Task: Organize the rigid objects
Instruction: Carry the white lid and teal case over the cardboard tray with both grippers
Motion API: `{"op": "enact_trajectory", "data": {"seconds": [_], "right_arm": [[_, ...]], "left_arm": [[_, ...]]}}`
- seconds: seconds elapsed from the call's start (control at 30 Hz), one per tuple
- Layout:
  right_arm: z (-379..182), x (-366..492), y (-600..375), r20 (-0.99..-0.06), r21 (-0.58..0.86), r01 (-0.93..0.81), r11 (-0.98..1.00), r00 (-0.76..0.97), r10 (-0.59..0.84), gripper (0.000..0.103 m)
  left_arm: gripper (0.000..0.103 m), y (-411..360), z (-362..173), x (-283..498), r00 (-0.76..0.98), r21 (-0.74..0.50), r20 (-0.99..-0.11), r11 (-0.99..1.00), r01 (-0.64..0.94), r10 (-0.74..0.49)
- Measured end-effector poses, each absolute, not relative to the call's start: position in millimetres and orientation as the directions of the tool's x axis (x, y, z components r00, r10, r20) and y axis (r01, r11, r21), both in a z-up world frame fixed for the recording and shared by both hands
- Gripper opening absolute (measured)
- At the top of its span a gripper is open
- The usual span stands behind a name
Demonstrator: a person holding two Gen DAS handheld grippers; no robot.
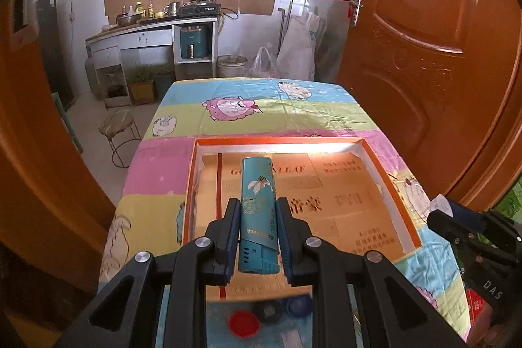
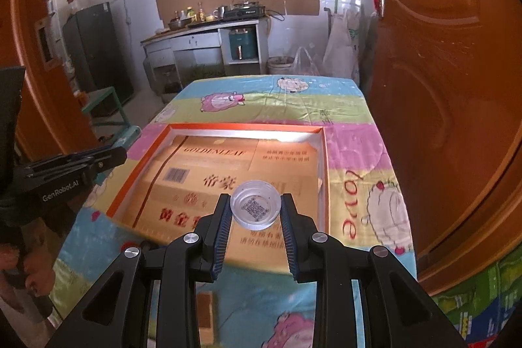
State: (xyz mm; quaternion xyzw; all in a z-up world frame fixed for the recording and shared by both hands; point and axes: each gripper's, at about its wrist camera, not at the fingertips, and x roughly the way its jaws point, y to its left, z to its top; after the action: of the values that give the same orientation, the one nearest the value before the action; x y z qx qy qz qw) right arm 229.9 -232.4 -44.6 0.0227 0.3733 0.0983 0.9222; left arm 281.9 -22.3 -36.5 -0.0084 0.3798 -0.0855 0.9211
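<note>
My left gripper point(image 1: 257, 211) is shut on a teal lighter point(image 1: 257, 204) with a flower print, held lengthwise above the near part of an orange-rimmed shallow box point(image 1: 388, 175). My right gripper point(image 2: 255, 206) is shut on a clear plastic bottle cap point(image 2: 255, 205) with a QR code inside, held open side up over the same box point(image 2: 140, 162). The box is lined with tan printed cardboard and lies on the table's colourful sheep cloth point(image 1: 228, 106). The right gripper's tip also shows at the right edge of the left wrist view point(image 1: 456, 214).
A red cap point(image 1: 243, 324), a dark cap point(image 1: 267, 312) and a blue cap point(image 1: 298, 305) lie on the cloth near the box's front edge. A small brown block point(image 2: 205, 315) lies on the cloth. An orange door point(image 1: 424, 54) stands right of the table; a stool point(image 1: 117, 126) stands left.
</note>
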Motion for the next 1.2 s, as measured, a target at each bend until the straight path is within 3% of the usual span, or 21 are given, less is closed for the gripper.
{"op": "enact_trajectory", "data": {"seconds": [0.73,1.2], "right_arm": [[-91,394,-201,-0.816,0.178,-0.259,0.949,0.5,0.289,0.03],[-124,433,-173,-0.854,0.19,-0.258,0.947,0.432,0.289,0.031]], "left_arm": [[0.022,-18,-89,407,0.523,-0.065,-0.845,0.992,0.109,-0.113],[0.022,-13,-116,432,0.468,-0.072,-0.877,0.993,0.094,-0.108]]}}
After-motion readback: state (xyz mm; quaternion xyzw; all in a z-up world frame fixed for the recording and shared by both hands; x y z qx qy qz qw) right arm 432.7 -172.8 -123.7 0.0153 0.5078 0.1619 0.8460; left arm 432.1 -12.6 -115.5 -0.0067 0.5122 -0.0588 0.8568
